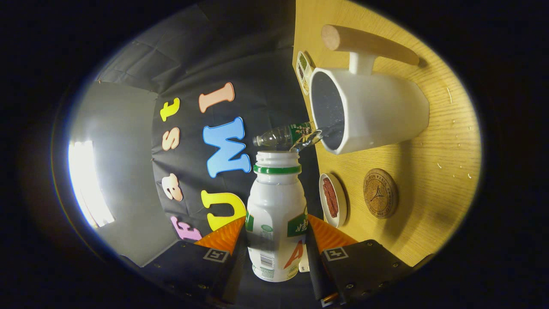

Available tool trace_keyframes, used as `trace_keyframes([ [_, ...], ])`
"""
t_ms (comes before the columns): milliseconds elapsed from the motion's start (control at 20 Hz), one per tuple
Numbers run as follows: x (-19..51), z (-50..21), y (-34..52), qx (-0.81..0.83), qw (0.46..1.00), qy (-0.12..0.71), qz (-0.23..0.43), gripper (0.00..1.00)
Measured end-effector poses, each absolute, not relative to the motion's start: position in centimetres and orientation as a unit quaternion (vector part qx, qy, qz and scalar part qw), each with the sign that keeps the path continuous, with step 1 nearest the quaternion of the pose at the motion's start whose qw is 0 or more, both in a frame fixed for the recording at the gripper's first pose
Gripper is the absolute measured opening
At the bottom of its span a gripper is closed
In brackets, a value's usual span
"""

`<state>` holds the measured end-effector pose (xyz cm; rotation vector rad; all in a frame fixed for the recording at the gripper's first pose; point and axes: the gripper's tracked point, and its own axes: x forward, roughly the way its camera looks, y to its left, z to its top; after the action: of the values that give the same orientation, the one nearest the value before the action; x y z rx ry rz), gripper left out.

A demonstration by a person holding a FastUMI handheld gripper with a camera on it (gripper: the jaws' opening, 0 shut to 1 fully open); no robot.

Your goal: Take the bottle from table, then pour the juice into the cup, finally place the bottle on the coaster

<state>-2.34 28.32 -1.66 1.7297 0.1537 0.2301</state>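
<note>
Fingers (276, 240) clamped on bottle (276, 214) mid-body, tipped w/ juice (306, 141) running into cup (369, 113); prob light, smooth plastic, squashy — grip firm at waist, not neck.

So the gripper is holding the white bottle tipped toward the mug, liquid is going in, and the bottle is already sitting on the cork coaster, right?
Not quite. In the gripper view the gripper is shut on the white bottle, tipped so liquid runs into the mug, but the bottle is held in the air; the cork coaster lies bare beside a small dish.
</note>
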Motion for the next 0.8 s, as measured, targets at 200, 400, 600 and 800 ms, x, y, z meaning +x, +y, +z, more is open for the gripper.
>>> trace_keyframes([
  [200,-2.2,-1.5,28.4,0.768,0.630,0.065,0.097,0.65],
  [400,-2.1,-1.6,28.3,0.772,0.626,0.064,0.090,0.65],
  [600,-2.4,-1.8,27.8,0.780,0.617,0.061,0.086,0.65],
  [800,-2.3,-1.7,27.4,0.789,0.607,0.052,0.083,0.65],
])
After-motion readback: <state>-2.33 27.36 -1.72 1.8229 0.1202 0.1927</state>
